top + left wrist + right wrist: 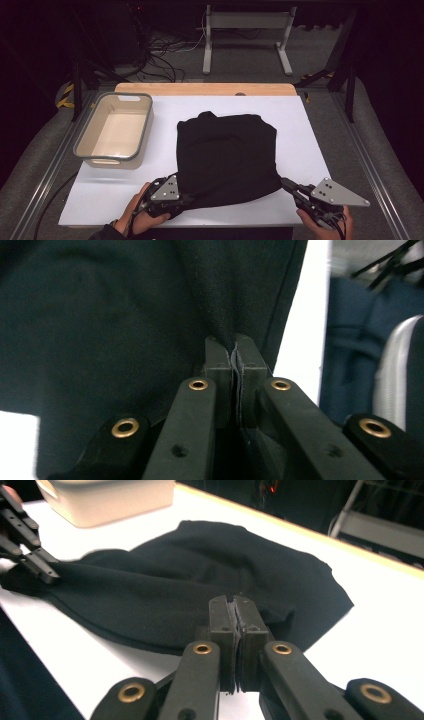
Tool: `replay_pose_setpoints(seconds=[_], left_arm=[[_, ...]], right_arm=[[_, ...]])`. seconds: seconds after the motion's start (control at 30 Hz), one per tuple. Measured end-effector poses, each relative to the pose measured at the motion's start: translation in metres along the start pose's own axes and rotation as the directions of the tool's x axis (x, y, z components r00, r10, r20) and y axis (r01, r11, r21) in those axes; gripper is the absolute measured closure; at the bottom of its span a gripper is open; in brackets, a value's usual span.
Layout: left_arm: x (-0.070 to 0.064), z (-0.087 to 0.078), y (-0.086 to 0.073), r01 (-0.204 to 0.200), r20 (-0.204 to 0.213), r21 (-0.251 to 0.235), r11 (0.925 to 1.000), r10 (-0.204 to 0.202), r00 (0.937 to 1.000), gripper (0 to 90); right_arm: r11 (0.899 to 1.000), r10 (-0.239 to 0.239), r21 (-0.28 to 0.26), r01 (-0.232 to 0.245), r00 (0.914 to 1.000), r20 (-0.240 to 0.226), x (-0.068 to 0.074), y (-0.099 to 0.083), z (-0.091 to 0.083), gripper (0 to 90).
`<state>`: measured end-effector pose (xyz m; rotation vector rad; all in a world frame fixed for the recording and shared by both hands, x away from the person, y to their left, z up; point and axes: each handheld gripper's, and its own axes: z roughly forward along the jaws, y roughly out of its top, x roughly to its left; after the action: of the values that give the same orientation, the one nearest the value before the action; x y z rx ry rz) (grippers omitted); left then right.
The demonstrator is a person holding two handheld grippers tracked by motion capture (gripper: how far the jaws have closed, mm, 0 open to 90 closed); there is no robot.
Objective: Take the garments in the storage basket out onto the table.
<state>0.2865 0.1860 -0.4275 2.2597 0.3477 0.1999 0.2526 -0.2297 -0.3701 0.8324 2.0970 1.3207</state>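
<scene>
Black cloth [225, 155] lies folded at mid-frame on the white counter [310, 150]. Lower left, the left claw [186, 196] is pressed together, pinching its near corner; lower right, the right claw [286, 184] likewise pinches the other corner.

The left gripper [186, 196] sits at the near edge, angled inward and to the right, its grey three-cornered plate facing up. The left hand [136, 214] wraps its handle from below, fingers curled. In the left gripper view the jaws are pressed together with dark cloth between them. The right gripper [286, 184] points inward and to the left (plate likewise up), gripped by the right hand [322, 222] at the bottom edge. In the right gripper view its jaws meet, pads pressed flat with black fabric nipped at the tips.
</scene>
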Motion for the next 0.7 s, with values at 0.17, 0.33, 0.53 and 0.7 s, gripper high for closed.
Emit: replay_pose_setpoints(seconds=[0.17,0.33,0.53,0.7], left_arm=[[-0.014,-0.016,0.008,-0.045,0.029,-0.045,0.998,0.046,0.9985,87.8],[-0.024,-0.023,0.014,-0.082,0.037,-0.049,0.9954,0.084,0.9958,87.6],[-0.03,-0.024,0.014,-0.107,0.051,-0.014,0.9942,0.107,0.9929,87.1],[-0.027,-0.026,0.013,-0.078,0.025,-0.05,0.9957,0.08,0.9965,75.3]], right_arm=[[0.998,-0.024,-0.061,0.024,0.9997,-0.001,0.008,0.01,-0.018,84.8],[0.994,-0.053,-0.094,0.052,0.9986,0.0,0.016,0.016,-0.025,78.3],[0.998,-0.052,-0.048,0.051,0.9985,-0.016,0.018,0.012,-0.008,66.9],[0.998,-0.021,0.06,0.023,0.9989,-0.042,0.014,-0.009,0.032,53.1]])
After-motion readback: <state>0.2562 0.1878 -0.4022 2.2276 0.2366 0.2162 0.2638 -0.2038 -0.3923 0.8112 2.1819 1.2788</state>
